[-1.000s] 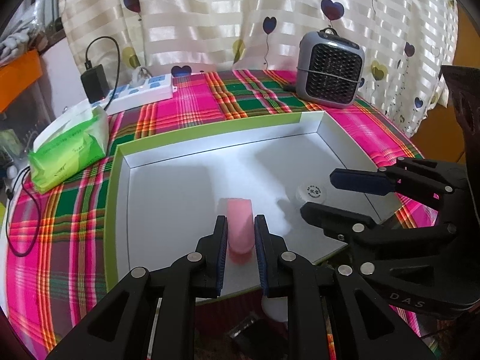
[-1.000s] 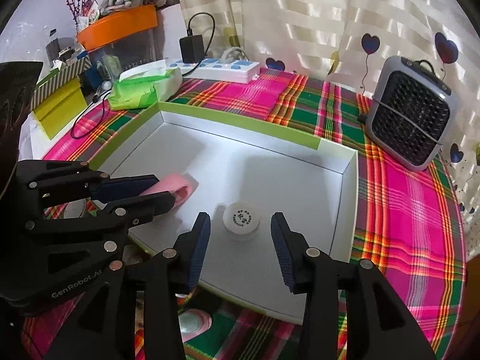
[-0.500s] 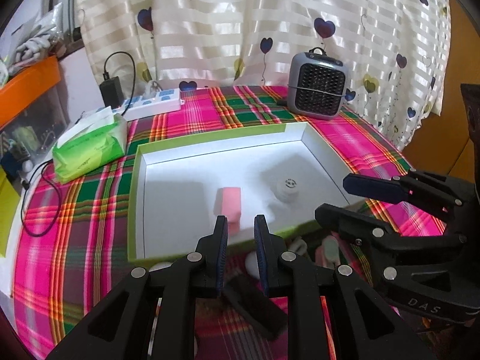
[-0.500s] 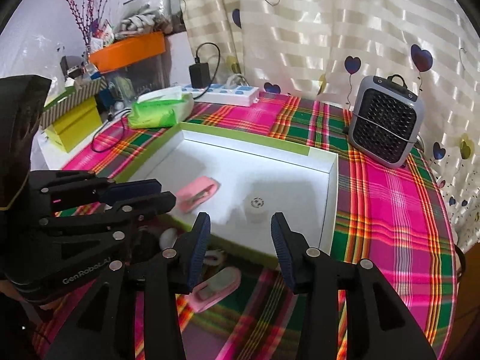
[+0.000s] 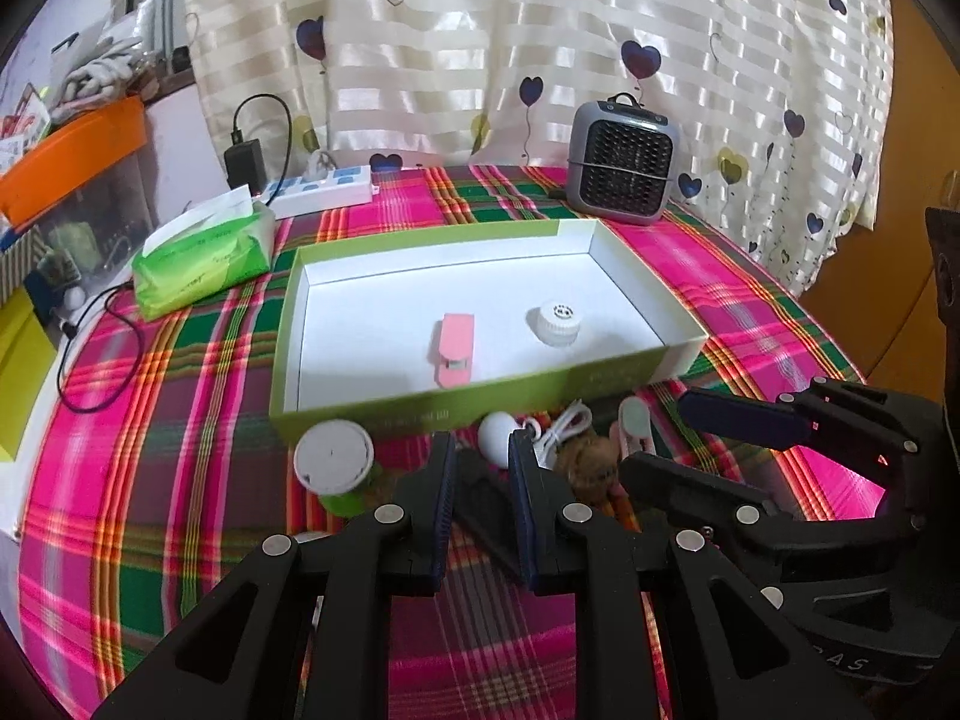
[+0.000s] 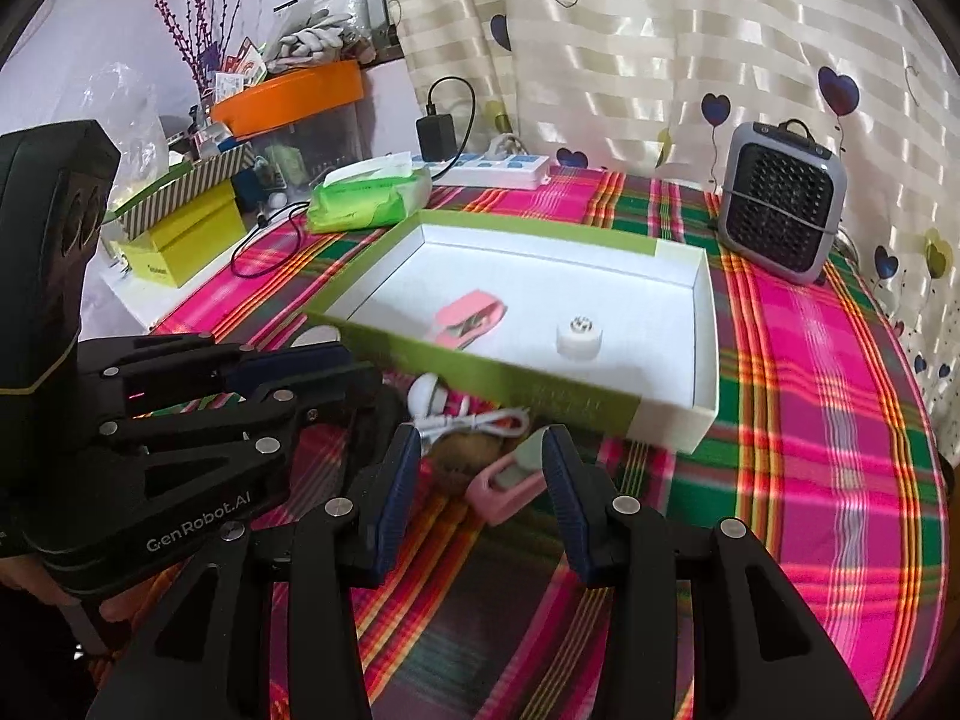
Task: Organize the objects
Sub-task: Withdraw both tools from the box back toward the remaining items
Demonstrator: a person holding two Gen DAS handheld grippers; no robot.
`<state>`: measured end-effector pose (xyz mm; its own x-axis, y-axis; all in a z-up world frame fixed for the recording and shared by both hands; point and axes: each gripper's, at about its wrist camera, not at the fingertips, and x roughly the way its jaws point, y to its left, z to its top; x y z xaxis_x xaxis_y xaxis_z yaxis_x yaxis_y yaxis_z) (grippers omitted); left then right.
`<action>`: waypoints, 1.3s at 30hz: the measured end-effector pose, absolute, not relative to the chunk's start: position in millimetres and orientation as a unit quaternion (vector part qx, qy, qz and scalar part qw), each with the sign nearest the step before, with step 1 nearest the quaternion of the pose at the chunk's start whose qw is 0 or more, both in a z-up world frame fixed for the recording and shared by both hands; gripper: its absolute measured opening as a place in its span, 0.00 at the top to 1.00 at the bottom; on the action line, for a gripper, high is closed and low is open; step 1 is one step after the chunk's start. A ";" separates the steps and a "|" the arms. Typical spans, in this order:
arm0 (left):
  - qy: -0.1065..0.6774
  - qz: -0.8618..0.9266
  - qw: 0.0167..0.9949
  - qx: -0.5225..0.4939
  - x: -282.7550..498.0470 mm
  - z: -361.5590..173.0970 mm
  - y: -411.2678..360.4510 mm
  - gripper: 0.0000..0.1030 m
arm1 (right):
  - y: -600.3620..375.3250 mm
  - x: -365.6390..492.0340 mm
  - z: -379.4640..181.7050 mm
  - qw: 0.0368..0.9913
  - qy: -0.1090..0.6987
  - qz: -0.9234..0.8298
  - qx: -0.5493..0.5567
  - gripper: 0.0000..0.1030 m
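A white box with green sides (image 5: 456,405) (image 6: 540,387) holds a pink clip (image 5: 454,348) (image 6: 468,315) and a white round cap (image 5: 555,319) (image 6: 577,333). In front of the box lie a white-lidded green cup (image 5: 334,461), a white ball with cable (image 5: 498,447) (image 6: 456,414), a brown fuzzy item (image 5: 591,462) (image 6: 465,450), a black flat item (image 5: 486,504) and a pink-cased item (image 6: 510,480). My left gripper (image 5: 478,468) is open and empty above the black item. My right gripper (image 6: 477,468) is open and empty over the brown and pink items.
A grey mini heater (image 5: 624,171) (image 6: 780,213) stands behind the box. A green tissue pack (image 5: 201,255) (image 6: 366,192), a white power strip (image 5: 321,192) and a black cable (image 5: 90,360) lie at the back left. Yellow boxes (image 6: 180,234) stand far left.
Both grippers have pulled back out of the box toward the near table edge. The left one let go of the pink clip, which now lies in the box.
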<state>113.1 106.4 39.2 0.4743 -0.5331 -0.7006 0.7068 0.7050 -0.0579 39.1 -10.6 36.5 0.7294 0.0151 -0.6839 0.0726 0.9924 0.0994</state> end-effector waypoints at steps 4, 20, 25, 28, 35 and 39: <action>0.359 -0.366 0.850 0.122 107.0 35.9 109.9 0.84 | -7.1 34.8 31.0 0.927 0.370 -0.018 0.063 0.58; 0.365 -0.365 0.847 0.129 104.7 29.3 109.4 0.84 | -9.6 34.1 15.1 0.919 0.388 -0.032 0.068 0.58; 0.364 -0.365 0.847 0.129 104.8 29.5 109.5 0.84 | -12.0 35.4 14.3 0.917 0.391 -0.035 0.072 0.58; 0.365 -0.365 0.847 0.129 104.6 29.1 109.6 0.84 | -12.6 35.8 13.8 0.916 0.393 -0.038 0.074 0.58; 0.366 -0.363 0.848 0.126 106.6 26.5 112.1 0.84 | -13.2 39.1 11.8 0.912 0.401 -0.043 0.074 0.58; 0.367 -0.362 0.848 0.126 108.0 26.0 113.7 0.84 | -13.0 42.2 10.2 0.910 0.405 -0.045 0.075 0.58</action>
